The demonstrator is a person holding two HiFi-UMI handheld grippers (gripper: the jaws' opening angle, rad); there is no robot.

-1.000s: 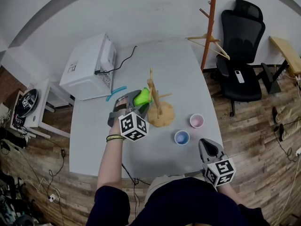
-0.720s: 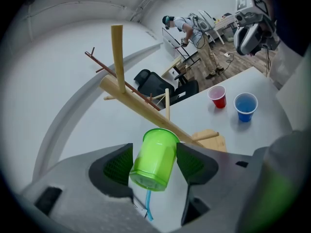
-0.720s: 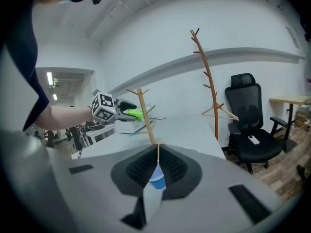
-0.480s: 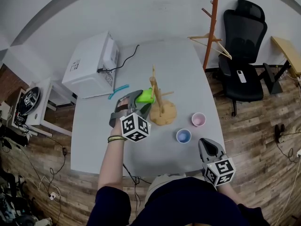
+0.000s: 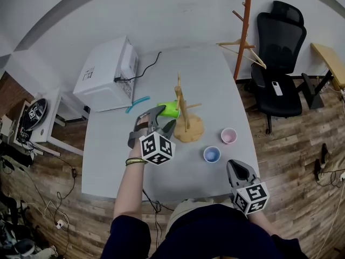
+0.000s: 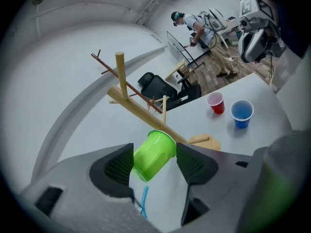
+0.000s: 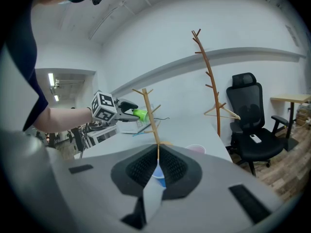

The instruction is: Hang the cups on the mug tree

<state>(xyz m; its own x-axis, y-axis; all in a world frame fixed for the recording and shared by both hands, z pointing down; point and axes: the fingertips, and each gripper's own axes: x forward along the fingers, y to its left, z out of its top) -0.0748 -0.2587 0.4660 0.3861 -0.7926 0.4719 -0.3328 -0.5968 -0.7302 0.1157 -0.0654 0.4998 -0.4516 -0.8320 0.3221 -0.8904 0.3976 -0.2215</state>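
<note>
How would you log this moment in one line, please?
left gripper: shut on green plastic cup at wooden mug tree peg | right gripper: shut, empty | blue plastic cup, pink plastic cup: on grey table

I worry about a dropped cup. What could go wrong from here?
1. The green cup sits tilted in the left gripper beside the mug tree; let go short of a peg, it may fall to the table.
2. Pushing the trunk could tip the tree toward the blue cup and pink cup.
</note>
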